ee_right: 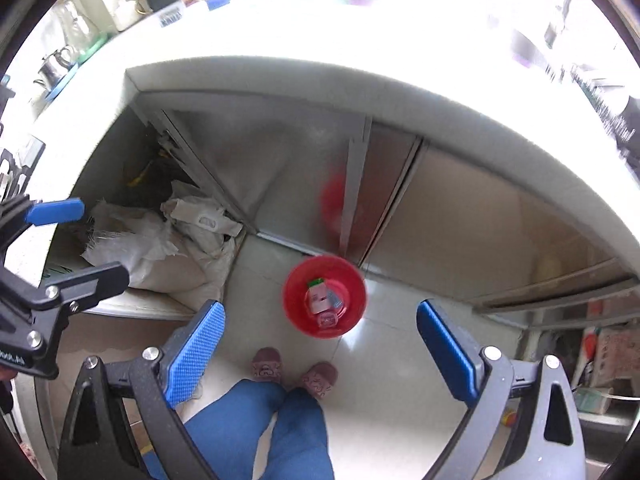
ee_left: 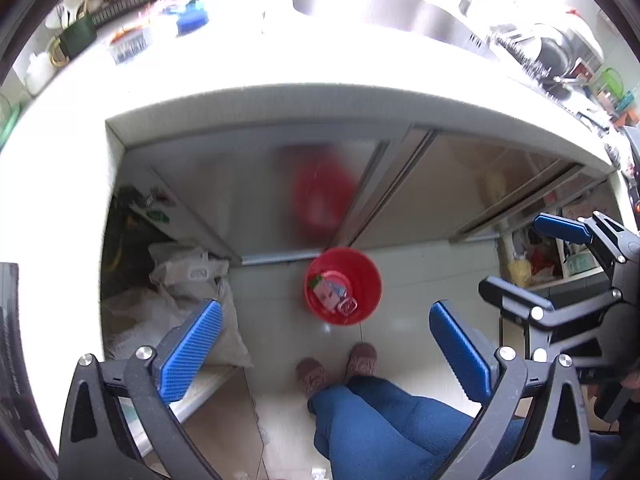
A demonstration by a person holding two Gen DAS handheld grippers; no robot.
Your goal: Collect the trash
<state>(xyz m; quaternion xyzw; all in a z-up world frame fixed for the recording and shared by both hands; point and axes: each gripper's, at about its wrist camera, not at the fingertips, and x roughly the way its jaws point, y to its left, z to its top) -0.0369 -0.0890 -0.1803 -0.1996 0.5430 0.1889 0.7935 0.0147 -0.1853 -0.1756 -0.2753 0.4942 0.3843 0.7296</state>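
**A:** What does the figure show?

**B:** Both views look steeply down at a round red plastic bucket [ee_left: 343, 286] standing on the pale tiled floor [ee_left: 404, 320], just in front of the frosted sliding cabinet doors [ee_left: 248, 196] under the white countertop [ee_left: 280, 76]. Inside it lie a small pink-and-white carton with a green corner [ee_left: 326, 290] and a crumpled clear plastic piece [ee_left: 347, 305].

**A:** And the grippers?

**B:** The left gripper [ee_left: 326, 344] and the right gripper [ee_right: 320, 350] each hold their blue ribbed pads wide apart with nothing between them. The person's blue trousers [ee_left: 384, 428] and brown slippers [ee_left: 362, 360] stand just short of the bucket.

**A:** Which step is this, probably?

**B:** Judging by the empty jaws above a filled bucket, a drop seems finished. To do the next step well, lift both grippers clear of the counter edge and search the worktop for remaining litter. The white sacks [ee_right: 160, 248] beside the cabinet are probably stored goods, not trash.
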